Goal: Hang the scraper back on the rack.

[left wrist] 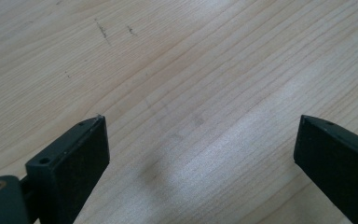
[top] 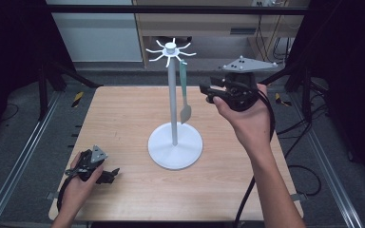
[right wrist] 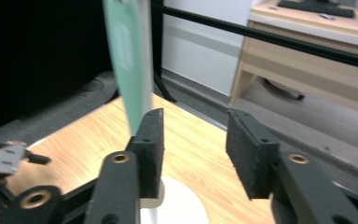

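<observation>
Green spatula hung on white stand

The right tool [top: 208,93] is held part-open and empty beside the green-handled spatula [top: 184,90]; the left tool [top: 110,174] is rested wide open on the wooden counter [top: 123,118].

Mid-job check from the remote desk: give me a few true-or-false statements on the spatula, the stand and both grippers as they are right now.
1. The green spatula hangs from a hook of the white stand. True.
2. The right gripper is clamped on the spatula. False: its jaws stand apart with nothing between them; in the right gripper view the spatula hangs beyond the left-hand jaw.
3. The left gripper is low at the near left of the wooden table. True.
4. The left gripper holds a spoon. False: its jaws are wide open over bare wood.
5. The stand lies tipped over. False: it is upright on its round base.
</observation>
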